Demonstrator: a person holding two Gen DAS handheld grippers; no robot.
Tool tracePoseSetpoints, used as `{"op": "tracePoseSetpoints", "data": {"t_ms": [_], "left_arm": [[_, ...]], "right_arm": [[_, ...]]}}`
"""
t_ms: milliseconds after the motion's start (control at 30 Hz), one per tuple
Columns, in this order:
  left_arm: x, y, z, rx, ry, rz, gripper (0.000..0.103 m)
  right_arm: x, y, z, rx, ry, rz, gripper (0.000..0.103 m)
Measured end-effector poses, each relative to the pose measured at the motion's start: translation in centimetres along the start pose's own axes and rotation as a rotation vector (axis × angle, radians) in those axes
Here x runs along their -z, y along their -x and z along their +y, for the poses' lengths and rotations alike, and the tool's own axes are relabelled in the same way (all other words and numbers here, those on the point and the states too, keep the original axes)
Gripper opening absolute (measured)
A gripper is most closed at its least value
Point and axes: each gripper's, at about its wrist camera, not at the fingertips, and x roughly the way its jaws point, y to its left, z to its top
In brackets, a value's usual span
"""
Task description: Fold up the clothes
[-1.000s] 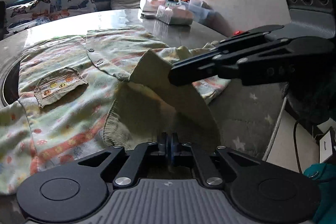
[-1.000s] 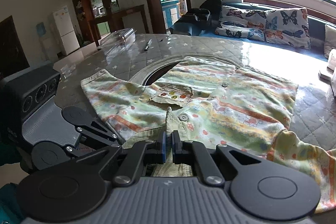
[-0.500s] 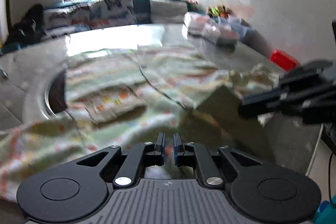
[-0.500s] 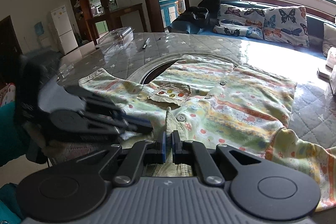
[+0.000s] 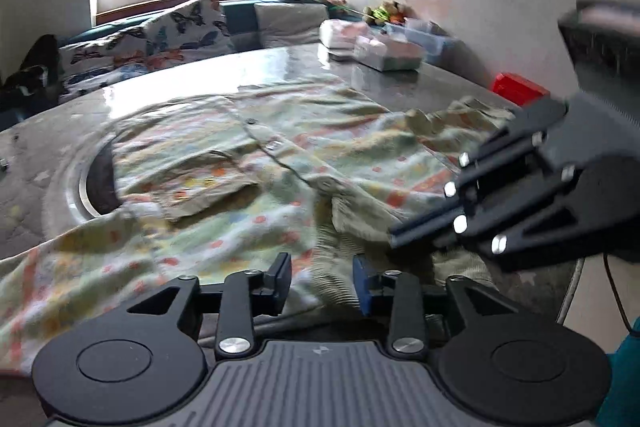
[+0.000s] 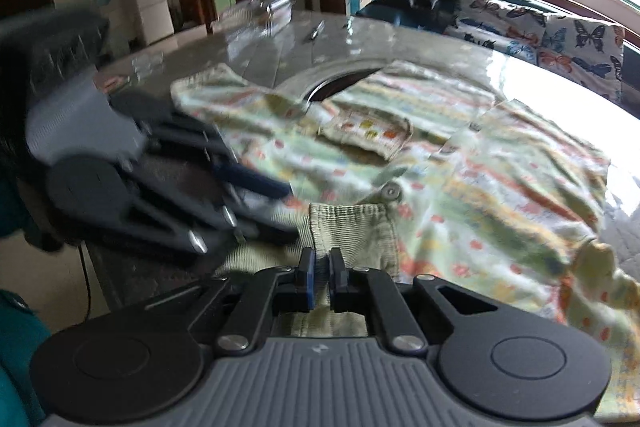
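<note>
Two grippers meet at the near hem of the floral cardigan spread on the bench: left gripper jaws opening around the hem, right gripper jaws pinching ribbed hem.

Grey table bears spread cardigan, tissue packs.
</note>
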Motion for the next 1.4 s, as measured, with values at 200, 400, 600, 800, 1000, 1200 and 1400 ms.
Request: {"op": "tracePoseSetpoints", "data": {"t_ms": [200, 400, 600, 800, 1000, 1200, 1400], "left_arm": [[-1.2, 1.8, 1.2, -0.043, 0.056, -0.065, 0.037], [-2.5, 1.0, 0.7, -0.013, 0.081, -0.089, 0.037], [-3.8, -1.0, -1.1, 0.045, 0.083, -0.08, 0.037], [-4.4, -3.0, -2.3, 0.09, 0.087, -0.048, 0.037], [-4.2, -3.8, -3.6, 0.104, 0.06, -0.028, 0.037], [-5.2, -1.7, -1.2, 0.033, 0.115, -0.085, 0.037], [-6.5, -1.4, -1.4, 0.046, 0.141, -0.112, 0.037]], "right_arm": [[-0.4, 0.9, -0.2, -0.013, -0.007, -0.026, 0.011], [0.0, 1.0, -2.3, 0.031, -0.102, -0.042, 0.012], [1.0, 1.8, -3.0, 0.031, -0.125, -0.049, 0.018], [1.9, 5.1, -6.9, 0.166, -0.232, -0.129, 0.02], [4.0, 6.7, -12.6, 0.283, -0.393, -0.147, 0.022], [4.6, 7.0, -10.6, 0.215, -0.352, -0.14, 0.022], [4.1, 6.0, -10.7, 0.245, -0.356, -0.142, 0.022]]}}
